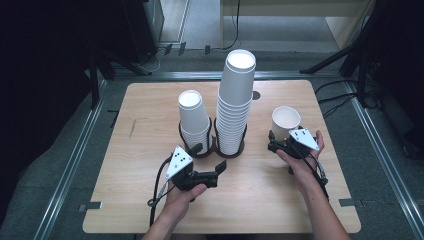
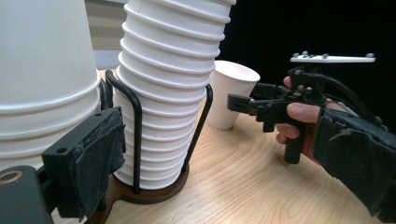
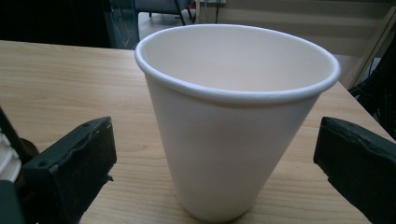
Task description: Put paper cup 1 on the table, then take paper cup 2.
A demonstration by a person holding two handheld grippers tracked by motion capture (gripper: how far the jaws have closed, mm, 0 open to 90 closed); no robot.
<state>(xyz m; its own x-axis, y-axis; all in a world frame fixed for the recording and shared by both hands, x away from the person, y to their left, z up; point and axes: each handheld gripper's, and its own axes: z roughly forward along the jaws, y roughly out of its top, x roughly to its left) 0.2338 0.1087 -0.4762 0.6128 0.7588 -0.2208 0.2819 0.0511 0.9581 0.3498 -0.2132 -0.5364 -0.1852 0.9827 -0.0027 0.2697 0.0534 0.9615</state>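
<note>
- A single paper cup stands upright, mouth up, on the wooden table, well to the right of the tall cup stack, which serves as the landmark here.
- The right gripper sits on the near side of that cup, just right of the tall stack's holder and apart from it.
- In the right gripper view the cup stands squarely between the two black jaws; both jaws are spread wide with table showing on each side, and neither pad touches the cup wall. It has hold of nothing.
- From the left gripper view the same cup shows just behind and to the right of the tall stack, with the right gripper pointing at its side, tips close to the wall.
- The left gripper lies in front of the tall stack, its tips near the dark wire holder at the stack's foot.
- Its jaws are wide apart: one pad lies near the short cup stack to the left of the tall one, the other out to the right, and nothing is clamped between them.
- The short stack stands just beside the tall stack, in its own ring of the same holder.
</note>
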